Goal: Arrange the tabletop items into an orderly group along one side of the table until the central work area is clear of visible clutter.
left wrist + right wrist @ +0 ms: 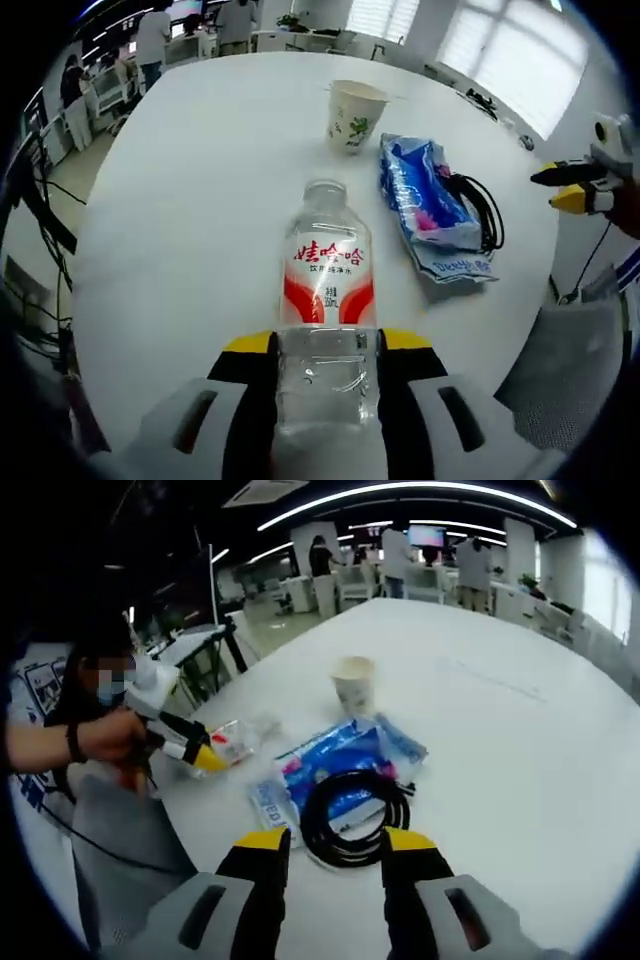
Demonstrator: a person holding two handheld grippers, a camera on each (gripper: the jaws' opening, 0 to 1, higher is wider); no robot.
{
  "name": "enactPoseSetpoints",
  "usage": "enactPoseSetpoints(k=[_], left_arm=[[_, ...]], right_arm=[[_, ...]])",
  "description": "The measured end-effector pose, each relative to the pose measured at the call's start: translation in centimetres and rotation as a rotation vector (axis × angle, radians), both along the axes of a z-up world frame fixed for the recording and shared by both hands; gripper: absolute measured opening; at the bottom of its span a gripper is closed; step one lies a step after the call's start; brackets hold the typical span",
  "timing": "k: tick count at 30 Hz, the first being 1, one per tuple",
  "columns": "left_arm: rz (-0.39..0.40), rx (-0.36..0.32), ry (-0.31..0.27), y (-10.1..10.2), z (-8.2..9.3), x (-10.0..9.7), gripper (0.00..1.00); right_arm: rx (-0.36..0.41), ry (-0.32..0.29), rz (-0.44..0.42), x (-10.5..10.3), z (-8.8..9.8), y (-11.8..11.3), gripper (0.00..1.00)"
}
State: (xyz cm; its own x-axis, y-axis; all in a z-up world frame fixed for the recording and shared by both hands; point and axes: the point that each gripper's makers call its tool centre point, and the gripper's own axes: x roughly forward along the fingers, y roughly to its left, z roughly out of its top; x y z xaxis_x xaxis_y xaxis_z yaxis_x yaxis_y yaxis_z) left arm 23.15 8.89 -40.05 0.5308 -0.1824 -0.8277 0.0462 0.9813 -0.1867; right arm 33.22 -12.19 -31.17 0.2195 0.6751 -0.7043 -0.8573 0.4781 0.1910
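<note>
Clear bottle (325, 300) clamped in left gripper (326, 345).

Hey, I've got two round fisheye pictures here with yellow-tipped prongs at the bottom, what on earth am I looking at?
These come from two handheld grippers, one in each of a person's hands. Each carries a camera looking forward along its own two jaws, which is why prongs rise from the bottom of each picture.

In the left gripper view, the left gripper is shut on a clear water bottle with a red and white label, pointing out over a white table. Beyond it stand a paper cup and a blue plastic packet with a coiled black cable beside it. The other gripper shows at the right edge.

In the right gripper view, the right gripper is open, its jaws either side of that cable, which lies partly on the packet. To the left, the person's hand holds the left gripper with the bottle.
</note>
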Motion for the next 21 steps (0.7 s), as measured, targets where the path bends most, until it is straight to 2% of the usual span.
enactPoseSetpoints(k=[3,9,10,13,17,20,21], left_arm=[[-0.004,0.003,-0.005,0.0,0.1,-0.8,0.37],[0.006,0.007,-0.017,-0.1,0.0,-1.8,0.37],[0.009,0.006,-0.018,-0.1,-0.1,-2.1,0.37],[0.009,0.005,-0.019,-0.3,0.0,-2.3,0.37],[0.013,0.004,-0.025,-0.4,0.1,-2.2,0.38],[0.01,0.007,-0.028,-0.4,0.0,-2.2,0.38],[0.011,0.008,-0.03,-0.4,0.0,-2.2,0.38]], right_arm=[[0.014,0.015,0.017,-0.2,-0.1,1.4,0.34],[0.088,0.098,0.027,-1.3,-0.2,5.8,0.33],[0.129,0.155,0.002,-1.6,-0.3,7.4,0.33],[0.174,0.235,-0.026,-2.2,-0.8,10.1,0.33],[0.247,0.396,-0.101,-3.5,-1.4,14.0,0.33],[0.254,0.464,-0.17,-3.1,-3.1,16.2,0.33],[0.253,0.478,-0.185,-3.5,-3.1,16.5,0.33]])
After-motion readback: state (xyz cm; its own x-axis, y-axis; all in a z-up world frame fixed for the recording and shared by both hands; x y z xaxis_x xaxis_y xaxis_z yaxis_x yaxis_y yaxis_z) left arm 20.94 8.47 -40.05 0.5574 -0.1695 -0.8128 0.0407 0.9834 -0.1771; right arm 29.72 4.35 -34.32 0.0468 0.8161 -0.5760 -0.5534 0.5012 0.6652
